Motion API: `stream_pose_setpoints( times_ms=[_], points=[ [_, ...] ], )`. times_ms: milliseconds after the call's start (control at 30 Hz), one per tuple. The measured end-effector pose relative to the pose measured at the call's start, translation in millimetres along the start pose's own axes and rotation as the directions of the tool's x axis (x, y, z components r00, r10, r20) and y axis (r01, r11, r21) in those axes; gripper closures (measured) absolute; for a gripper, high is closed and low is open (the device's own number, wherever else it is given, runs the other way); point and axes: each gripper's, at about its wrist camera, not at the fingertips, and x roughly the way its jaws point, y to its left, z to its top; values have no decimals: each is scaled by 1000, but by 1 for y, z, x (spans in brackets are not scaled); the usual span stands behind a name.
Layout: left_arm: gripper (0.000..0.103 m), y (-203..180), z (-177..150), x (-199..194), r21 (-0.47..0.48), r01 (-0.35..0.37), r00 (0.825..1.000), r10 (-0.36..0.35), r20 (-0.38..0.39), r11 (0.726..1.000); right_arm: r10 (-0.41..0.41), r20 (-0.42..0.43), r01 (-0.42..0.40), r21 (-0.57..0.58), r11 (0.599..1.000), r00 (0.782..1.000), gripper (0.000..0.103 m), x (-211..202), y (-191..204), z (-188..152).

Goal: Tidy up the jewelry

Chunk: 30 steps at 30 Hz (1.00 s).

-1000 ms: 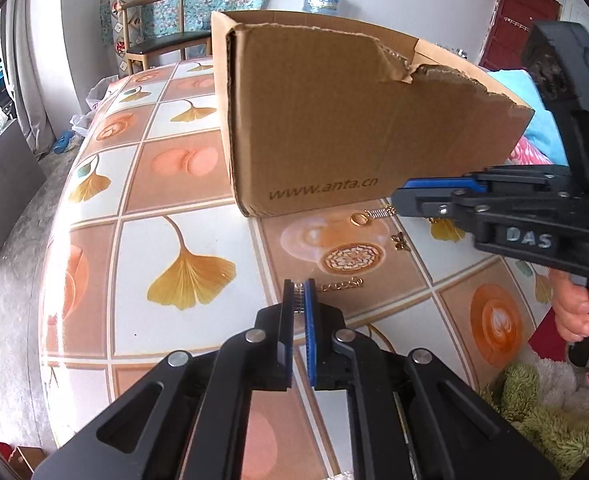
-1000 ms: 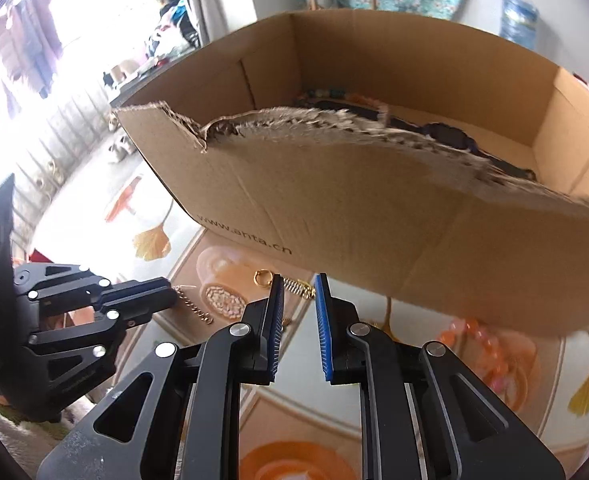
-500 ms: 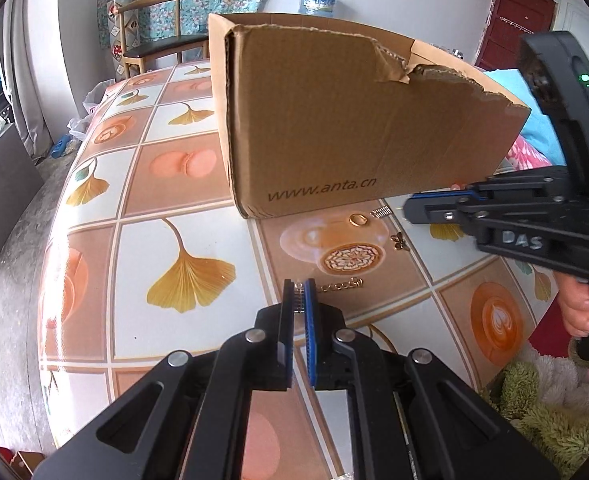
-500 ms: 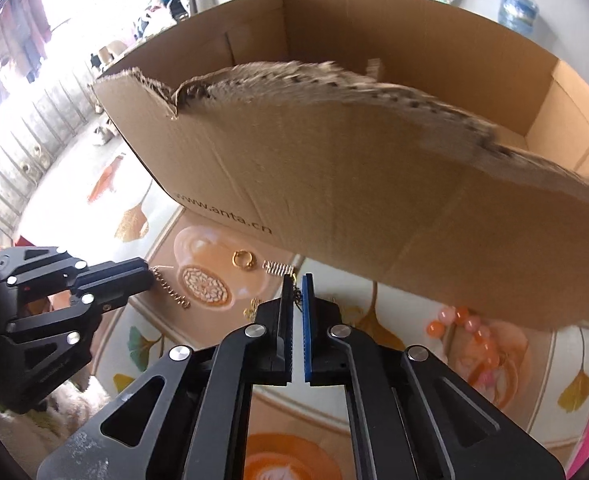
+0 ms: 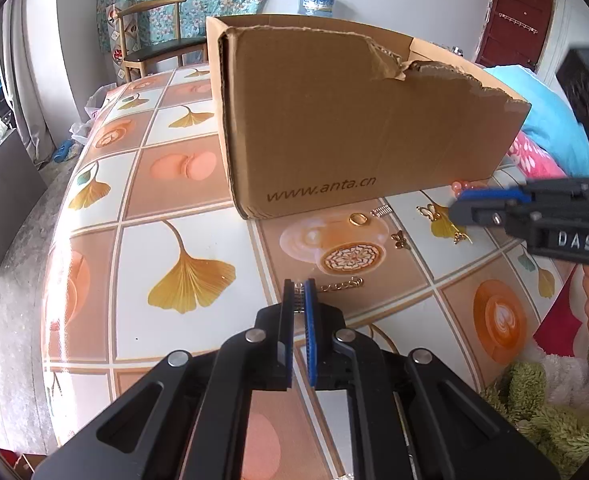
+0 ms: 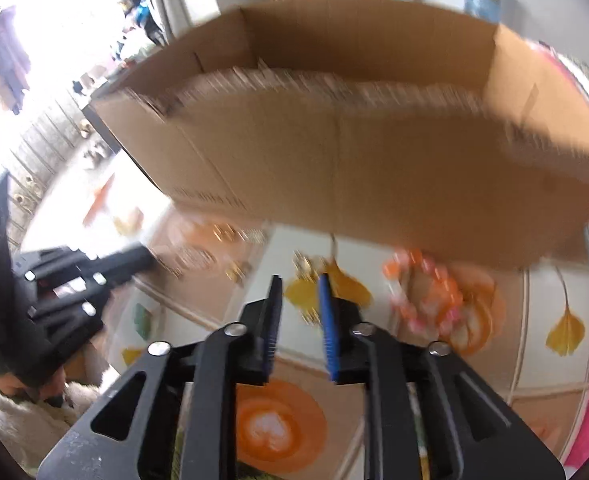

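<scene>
On the left, your left tongs hang low over the tiled table, and their jaws are almost closed on one end of a gold chain, which lies on the table and runs to the right from the tips. Behind them stands the torn cardboard box, open at the top, with a printed web address on its front wall. Just in front of the box, a gold ring and a small silver spring lie side by side. A little more to the right you see a gold butterfly charm and two more small gold charms, each apart from the others. Orange beads lie near the right corner of the box. On the right, your right tongs hover above the table; their jaws have just been opening and nothing is between them. The wrist view there is blurred.
</scene>
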Motion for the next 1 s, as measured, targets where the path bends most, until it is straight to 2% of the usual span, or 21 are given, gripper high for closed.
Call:
stream_pose_setpoints(
  times_ms=[133,267,533,600,667,800,867,1000],
  points=[
    [98,-1,0,0,0,-6,1000,6,3,1000,28,12,-28,-44,999,1000,80,22,13,17],
    [98,-2,-1,0,-1,-10,1000,10,3,1000,59,-24,-60,-58,996,998,80,41,19,27],
    [98,-3,-1,0,0,-10,1000,10,3,1000,-25,-26,22,-129,991,999,84,52,42,27],
    [98,-3,-1,0,1,-9,1000,9,4,1000,-56,-23,52,-140,989,998,90,53,46,27],
    [98,-2,-1,0,3,-8,1000,8,4,1000,-52,-27,49,-126,991,998,90,51,48,25],
    [98,-3,-1,0,4,-9,1000,9,6,1000,-53,-31,50,-106,993,998,90,54,46,29],
    [98,-3,-1,0,5,-8,1000,8,6,1000,-48,-35,44,-95,994,998,90,37,28,18],
    [98,-3,-1,0,7,-9,1000,9,6,1000,-31,-48,28,-58,998,998,90,38,17,18]
  ],
)
